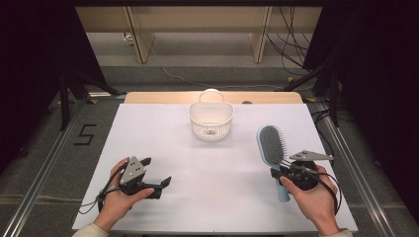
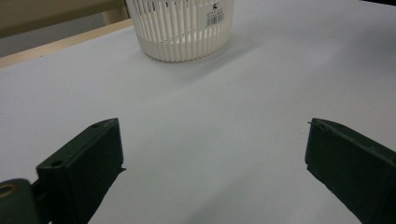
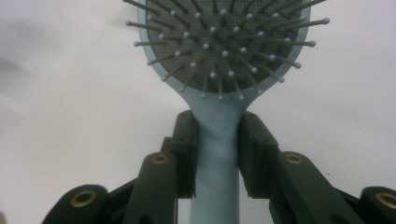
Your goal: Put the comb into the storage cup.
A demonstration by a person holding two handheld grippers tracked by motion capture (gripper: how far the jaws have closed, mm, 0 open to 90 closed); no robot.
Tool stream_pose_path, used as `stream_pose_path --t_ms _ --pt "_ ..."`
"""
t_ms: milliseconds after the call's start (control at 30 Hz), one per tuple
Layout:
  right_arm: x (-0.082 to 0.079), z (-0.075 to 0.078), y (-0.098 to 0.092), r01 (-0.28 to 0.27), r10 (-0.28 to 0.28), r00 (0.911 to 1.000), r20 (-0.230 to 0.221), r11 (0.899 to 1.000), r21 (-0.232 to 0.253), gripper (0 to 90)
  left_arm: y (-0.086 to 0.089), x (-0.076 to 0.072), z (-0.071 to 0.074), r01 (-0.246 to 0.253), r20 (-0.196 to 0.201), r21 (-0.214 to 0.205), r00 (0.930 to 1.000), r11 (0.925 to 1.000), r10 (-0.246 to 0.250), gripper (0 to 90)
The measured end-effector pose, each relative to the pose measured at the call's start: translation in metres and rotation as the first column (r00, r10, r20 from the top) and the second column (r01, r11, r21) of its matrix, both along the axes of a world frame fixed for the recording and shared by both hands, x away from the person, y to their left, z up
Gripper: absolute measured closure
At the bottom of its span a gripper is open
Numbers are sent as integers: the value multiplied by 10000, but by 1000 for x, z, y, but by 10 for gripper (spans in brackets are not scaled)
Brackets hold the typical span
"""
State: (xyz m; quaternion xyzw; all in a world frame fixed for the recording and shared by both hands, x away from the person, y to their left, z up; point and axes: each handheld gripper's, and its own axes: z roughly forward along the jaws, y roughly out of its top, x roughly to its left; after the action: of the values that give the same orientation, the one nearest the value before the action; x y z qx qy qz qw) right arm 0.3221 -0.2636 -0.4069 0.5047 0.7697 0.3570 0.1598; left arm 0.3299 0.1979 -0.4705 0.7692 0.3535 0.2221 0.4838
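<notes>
Clamped between the right gripper's [image 3: 217,149] black jaws, the pale-blue plastic paddle hairbrush [image 3: 219,56] should stay level toward the white slotted plastic basket [image 1: 211,118] ahead, while the left gripper [image 2: 212,154] gapes wide, empty.

Both tongs are black: the left tongs [image 1: 157,173] and the right tongs [image 1: 274,167] each carry a grey three-cornered plate with small screws. Thin black cables loop from them. Brass-ringed rivets mark the jaw links. Pale sleeve cuffs show at the wrists.

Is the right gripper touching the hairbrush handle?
Touching. In the right gripper view, both pads of the right gripper press against the hairbrush handle, with no gap.
</notes>
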Motion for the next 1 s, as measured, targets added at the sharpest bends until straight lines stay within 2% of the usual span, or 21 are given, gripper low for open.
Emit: stream_pose_path --t_ms 167,1000 --pt "1 1 0 15 -17 9997 234 10000 53 705 0 0 0 1 -3 4 10000 10000 -1 38" --pt "11 7 7 -7 -10 9981 611 9996 280 705 0 0 0 16 13 -6 10000 10000 -16 38"
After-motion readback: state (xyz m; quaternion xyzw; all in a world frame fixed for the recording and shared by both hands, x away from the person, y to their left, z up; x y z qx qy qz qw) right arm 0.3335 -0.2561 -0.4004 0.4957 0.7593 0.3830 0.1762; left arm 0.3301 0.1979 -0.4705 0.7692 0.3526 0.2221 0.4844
